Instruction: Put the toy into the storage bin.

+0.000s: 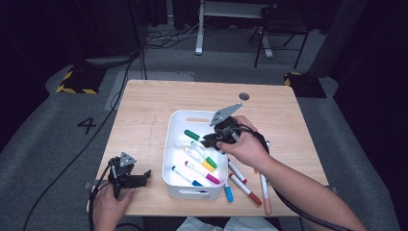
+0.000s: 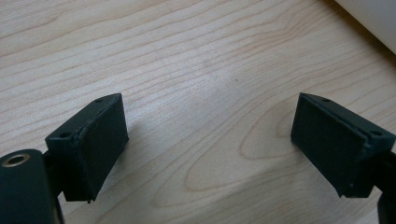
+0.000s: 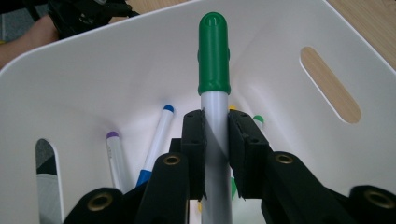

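A white marker with a green cap [image 3: 214, 56] is clamped between the pads of my right gripper [image 3: 215, 140], which is shut on its barrel. It points into the white bin [image 3: 116, 70]. From the high view, the right gripper [image 1: 206, 140] hovers over the bin [image 1: 179, 118] with the green-capped marker [image 1: 192, 134] sticking out to the left. Several markers [image 1: 202, 166] lie on the bin's floor. My left gripper [image 1: 144, 176] rests near the table's front left edge. Its jaws stand wide apart in the left gripper view [image 2: 210, 140], with nothing between them.
Loose markers lie on the wooden table [image 1: 144, 110] right of the bin, among them a red-capped one [image 1: 246, 189], a blue-capped one [image 1: 228, 192] and an orange one [image 1: 265, 192]. The bin's corner [image 2: 373, 18] shows beyond the left gripper. A small dark disc [image 1: 244, 96] sits at the table's far side.
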### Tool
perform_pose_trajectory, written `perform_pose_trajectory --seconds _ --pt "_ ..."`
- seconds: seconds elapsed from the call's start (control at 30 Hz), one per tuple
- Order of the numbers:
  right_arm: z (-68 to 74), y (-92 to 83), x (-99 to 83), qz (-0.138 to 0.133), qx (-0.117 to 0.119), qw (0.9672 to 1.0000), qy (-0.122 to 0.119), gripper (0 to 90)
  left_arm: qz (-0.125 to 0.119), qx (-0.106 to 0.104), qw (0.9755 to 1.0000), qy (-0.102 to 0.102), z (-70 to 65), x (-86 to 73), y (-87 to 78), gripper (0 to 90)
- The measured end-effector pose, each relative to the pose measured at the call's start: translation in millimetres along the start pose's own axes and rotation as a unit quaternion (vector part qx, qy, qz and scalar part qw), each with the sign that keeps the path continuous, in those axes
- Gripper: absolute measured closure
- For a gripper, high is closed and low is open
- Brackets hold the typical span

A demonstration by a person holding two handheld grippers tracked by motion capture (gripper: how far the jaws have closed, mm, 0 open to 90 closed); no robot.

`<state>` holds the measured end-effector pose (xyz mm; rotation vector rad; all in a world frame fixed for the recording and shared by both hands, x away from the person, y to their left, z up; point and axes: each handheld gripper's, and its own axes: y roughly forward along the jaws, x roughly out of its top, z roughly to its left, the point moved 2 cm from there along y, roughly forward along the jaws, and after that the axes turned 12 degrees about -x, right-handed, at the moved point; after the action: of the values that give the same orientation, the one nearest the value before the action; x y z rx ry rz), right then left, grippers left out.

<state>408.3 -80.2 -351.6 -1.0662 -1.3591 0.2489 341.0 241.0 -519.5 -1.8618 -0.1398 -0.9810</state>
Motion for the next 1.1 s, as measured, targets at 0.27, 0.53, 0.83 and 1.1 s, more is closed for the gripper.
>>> perform_pose_trajectory --seconds 0.27,0.53,0.83,1.1 --pt "2.2 10.0 -3.9 0.018 -0.01 0.9996 -0.017 76.9 -0.001 0.0 1.0 0.001 0.2 0.2 0.0 11.1" --pt "7.1 24.1 -10.4 0.043 -0.013 0.9986 -0.027 76.9 0.0 0.001 1.0 0.001 0.2 0.3 -0.1 11.1" --pt "14.7 33.4 -13.4 0.073 -0.007 0.9967 -0.034 76.8 0.001 0.001 1.0 0.001 0.2 0.3 -0.2 11.1" --pt "19.5 36.0 -12.7 0.086 -0.002 0.9951 -0.049 76.8 0.001 0.001 1.0 0.001 0.2 0.3 -0.2 11.1"
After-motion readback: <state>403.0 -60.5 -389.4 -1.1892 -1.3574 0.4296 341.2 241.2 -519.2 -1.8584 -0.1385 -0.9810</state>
